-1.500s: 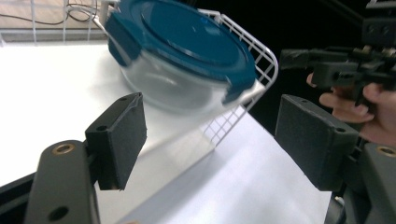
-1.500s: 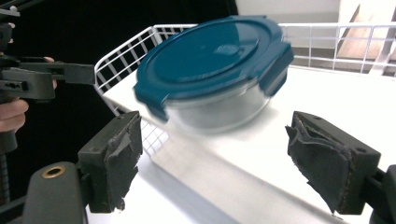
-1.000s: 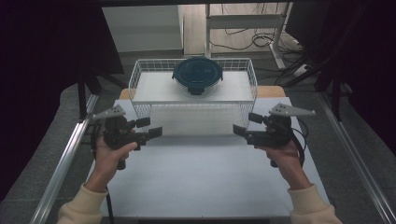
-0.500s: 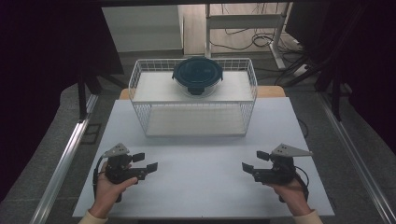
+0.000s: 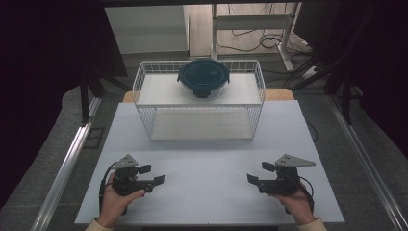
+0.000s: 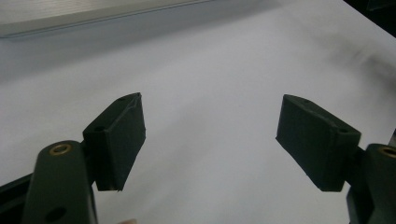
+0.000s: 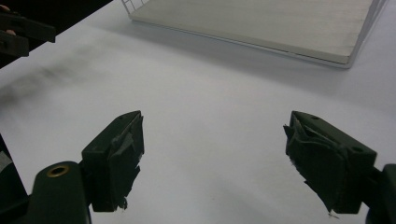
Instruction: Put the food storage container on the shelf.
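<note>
A dark blue round lidded container (image 5: pixel 203 77) sits on the upper shelf of a white wire basket (image 5: pixel 144 79) at the far side of the white table (image 5: pixel 207 159). My left gripper (image 5: pixel 153 175) rests low near the table's front left, held in a hand, jaws open and pointing right, nothing between them (image 6: pixel 210 140). Near the front right, my right gripper (image 5: pixel 258 173) points left, also open and empty (image 7: pixel 212 149). The left gripper's tip (image 7: pixel 23 32) shows far off in the right gripper view.
The basket's lower shelf (image 7: pixel 261 23) lies ahead of the right gripper. Bare table top stretches between the two grippers. Metal rails (image 5: pixel 67 163) run along both sides of the table, and desk legs with cables (image 5: pixel 269 38) stand behind it.
Both hands have dropped from in front of the basket down to the table's near edge, most of it in the first half second. The jaws look unchanged.
</note>
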`<state>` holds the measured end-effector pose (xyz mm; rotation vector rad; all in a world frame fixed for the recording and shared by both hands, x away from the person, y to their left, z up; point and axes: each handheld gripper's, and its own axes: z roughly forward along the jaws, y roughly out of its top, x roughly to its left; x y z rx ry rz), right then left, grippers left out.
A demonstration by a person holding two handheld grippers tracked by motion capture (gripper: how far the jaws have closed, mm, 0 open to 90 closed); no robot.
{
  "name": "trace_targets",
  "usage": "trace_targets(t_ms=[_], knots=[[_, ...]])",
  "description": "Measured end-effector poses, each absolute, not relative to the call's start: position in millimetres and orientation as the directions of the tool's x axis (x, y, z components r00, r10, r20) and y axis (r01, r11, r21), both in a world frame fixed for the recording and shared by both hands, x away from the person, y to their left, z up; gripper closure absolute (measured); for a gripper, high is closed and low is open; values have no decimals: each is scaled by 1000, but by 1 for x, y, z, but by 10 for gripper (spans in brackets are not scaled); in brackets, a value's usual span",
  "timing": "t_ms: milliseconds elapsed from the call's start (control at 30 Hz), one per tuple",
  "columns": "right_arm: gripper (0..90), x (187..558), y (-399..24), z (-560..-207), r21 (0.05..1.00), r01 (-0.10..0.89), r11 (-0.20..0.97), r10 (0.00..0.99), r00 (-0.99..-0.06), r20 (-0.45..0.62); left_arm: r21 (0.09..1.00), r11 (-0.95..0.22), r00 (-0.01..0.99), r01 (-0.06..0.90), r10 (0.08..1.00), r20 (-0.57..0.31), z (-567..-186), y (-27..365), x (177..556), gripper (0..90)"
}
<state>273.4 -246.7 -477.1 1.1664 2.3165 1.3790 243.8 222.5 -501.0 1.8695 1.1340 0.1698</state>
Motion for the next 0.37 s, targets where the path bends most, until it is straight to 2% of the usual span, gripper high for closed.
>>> trace_targets(t_ms=[367], knots=[[195, 274, -247, -477, 813, 523, 257, 717, -667, 203, 756, -159, 564, 634, 765, -312, -502, 223, 244, 233]])
